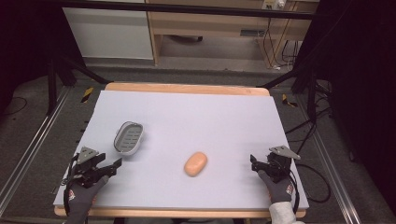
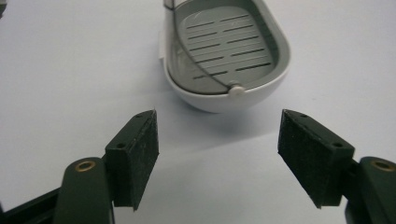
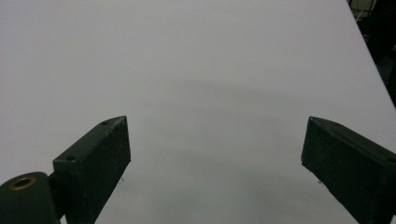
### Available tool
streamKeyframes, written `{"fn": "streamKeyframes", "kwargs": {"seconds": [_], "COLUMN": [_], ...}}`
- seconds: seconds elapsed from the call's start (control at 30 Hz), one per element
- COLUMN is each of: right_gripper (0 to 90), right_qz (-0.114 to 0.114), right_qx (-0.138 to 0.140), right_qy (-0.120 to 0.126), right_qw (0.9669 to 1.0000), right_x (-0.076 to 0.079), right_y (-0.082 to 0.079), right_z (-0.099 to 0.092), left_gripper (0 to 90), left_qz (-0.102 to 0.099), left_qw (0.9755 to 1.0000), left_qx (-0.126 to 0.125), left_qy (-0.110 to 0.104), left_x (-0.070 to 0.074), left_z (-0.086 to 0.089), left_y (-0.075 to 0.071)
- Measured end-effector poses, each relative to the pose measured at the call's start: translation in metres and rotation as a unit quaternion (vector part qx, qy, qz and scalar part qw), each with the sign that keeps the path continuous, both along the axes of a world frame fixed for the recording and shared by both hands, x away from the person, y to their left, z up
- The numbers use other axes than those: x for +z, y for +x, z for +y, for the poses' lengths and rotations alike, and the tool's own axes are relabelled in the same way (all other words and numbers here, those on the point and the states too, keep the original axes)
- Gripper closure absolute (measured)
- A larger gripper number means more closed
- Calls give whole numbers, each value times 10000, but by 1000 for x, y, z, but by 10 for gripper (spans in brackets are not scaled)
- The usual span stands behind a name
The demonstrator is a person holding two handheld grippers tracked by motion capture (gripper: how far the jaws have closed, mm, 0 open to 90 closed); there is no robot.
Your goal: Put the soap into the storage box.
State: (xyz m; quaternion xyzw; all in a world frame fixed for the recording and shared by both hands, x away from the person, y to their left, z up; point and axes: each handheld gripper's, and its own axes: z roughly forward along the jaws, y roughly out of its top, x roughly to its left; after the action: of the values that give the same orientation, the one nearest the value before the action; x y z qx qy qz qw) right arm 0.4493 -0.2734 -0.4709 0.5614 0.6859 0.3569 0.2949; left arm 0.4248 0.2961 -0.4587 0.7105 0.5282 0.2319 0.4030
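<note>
One grey slotted soap dish [image 1: 128, 138] just ahead of the left gripper's [image 1: 117, 164] fingers, one orange soap bar [image 1: 195, 164] between both grippers' fingertips — two grippers, left and right gripper [image 1: 252, 162] — one table [image 1: 187, 112].

A pale tabletop [image 1: 187, 112] lies mostly bare. The left tool [image 1: 114, 164], its jaws spread apart, sits near the front left corner; a grey slotted dish [image 1: 129, 137] stands just ahead of it, blocking a straight path forward. An orange oval lump [image 1: 196, 164] lies near the front middle, between the two tools. The right tool [image 1: 253, 163], jaws also apart, faces bare surface, with free room ahead.
</note>
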Motion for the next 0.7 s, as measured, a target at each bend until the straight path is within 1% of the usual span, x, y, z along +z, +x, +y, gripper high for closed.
{"fn": "streamKeyframes", "kwargs": {"seconds": [0.03, 0.1, 0.23, 0.27, 0.33, 0.4, 0.47, 0.57, 0.6, 0.7], "right_gripper": [83, 83, 84, 84, 84, 83, 83, 82, 81, 79], "right_qz": [14, 81, 120, 112, 130, 130, 132, 140, 146, 149], "right_qx": [13, 43, 84, 89, 108, 123, 139, 155, 158, 161], "right_qy": [42, 96, 92, 83, 105, 128, 126, 64, 76, 41], "right_qw": [10000, 9999, 9999, 9999, 9998, 9998, 9997, 9998, 9997, 9998], "right_x": [0, -1, -2, -2, -2, -2, -2, -2, -2, -3], "right_y": [-1, -2, -3, -3, -4, -5, -5, -5, -5, -4], "right_z": [0, 1, 3, 4, 4, 5, 5, 7, 8, 8], "left_gripper": [290, 297, 310, 311, 315, 319, 320, 322, 324, 325], "left_qz": [5, -11, -12, -16, -24, -14, -1, 16, 15, 7], "left_qw": [10000, 10000, 9998, 9999, 9998, 9997, 9997, 9994, 9993, 9992], "left_qx": [-68, -98, -169, -170, -194, -218, -241, -348, -378, -395], "left_qy": [-13, 4, 49, 17, 67, 69, 67, 66, 60, 47], "left_x": [1, 2, 3, 3, 4, 4, 4, 4, 4, 5], "left_z": [-3, -6, -11, -14, -16, -19, -21, -26, -28, -31], "left_y": [-1, -2, -4, -4, -5, -5, -5, -6, -6, -6]}}
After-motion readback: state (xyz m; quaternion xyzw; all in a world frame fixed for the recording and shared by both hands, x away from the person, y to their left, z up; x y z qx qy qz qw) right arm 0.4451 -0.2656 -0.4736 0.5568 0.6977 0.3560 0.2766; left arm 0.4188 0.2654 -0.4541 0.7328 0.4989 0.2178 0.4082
